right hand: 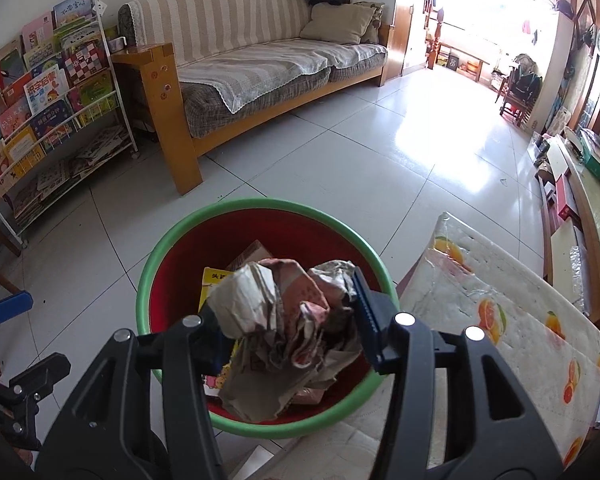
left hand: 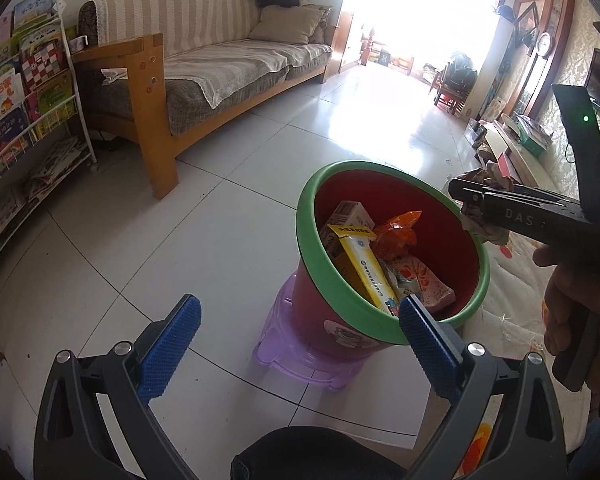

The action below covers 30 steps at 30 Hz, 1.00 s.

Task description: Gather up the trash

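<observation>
We hold the right gripper (right hand: 288,320) over the round red plastic bin with a green rim (right hand: 148,280), its jaws clamped on a crumpled wad of grey and pink printed paper (right hand: 284,312). Our left gripper (left hand: 300,320) hangs beside the bin with jaws wide apart and nothing between them. The bin stands on a translucent purple plastic stool (left hand: 276,344) and already contains a yellow carton (left hand: 364,264) and an orange wrapper (left hand: 396,232)
</observation>
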Motion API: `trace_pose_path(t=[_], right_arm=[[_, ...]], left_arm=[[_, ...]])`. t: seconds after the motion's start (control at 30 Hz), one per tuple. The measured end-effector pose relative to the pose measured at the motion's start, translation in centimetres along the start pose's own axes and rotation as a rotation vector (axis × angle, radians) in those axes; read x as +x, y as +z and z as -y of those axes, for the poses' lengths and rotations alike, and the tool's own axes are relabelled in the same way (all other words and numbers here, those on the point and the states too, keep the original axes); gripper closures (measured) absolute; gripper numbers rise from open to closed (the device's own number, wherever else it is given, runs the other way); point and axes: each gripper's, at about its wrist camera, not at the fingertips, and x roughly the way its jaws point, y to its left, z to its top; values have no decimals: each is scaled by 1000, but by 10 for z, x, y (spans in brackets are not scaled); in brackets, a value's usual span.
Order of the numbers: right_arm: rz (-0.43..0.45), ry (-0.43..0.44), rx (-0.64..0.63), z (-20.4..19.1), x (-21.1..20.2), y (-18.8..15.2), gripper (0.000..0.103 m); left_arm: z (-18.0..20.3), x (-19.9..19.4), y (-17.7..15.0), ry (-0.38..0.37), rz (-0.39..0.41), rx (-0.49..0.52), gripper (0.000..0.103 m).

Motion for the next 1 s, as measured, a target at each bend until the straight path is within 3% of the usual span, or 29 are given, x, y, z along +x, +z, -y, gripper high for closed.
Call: trace_pose_path(t=[0.23, 0.47, 0.7, 1.0], right_arm=[[-66, 4, -26, -11, 26, -1, 43], [-65, -11, -50, -14, 19, -1, 7], [-30, -42, -35, 1, -14, 0, 5], [95, -121, 75, 63, -109, -28, 5]], left_arm=[[-2, 3, -3, -3, -6, -16, 8], [4, 1, 1, -5, 1, -6, 8], [26, -11, 9, -14, 22, 28, 8], [92, -41, 19, -68, 102, 124, 8]])
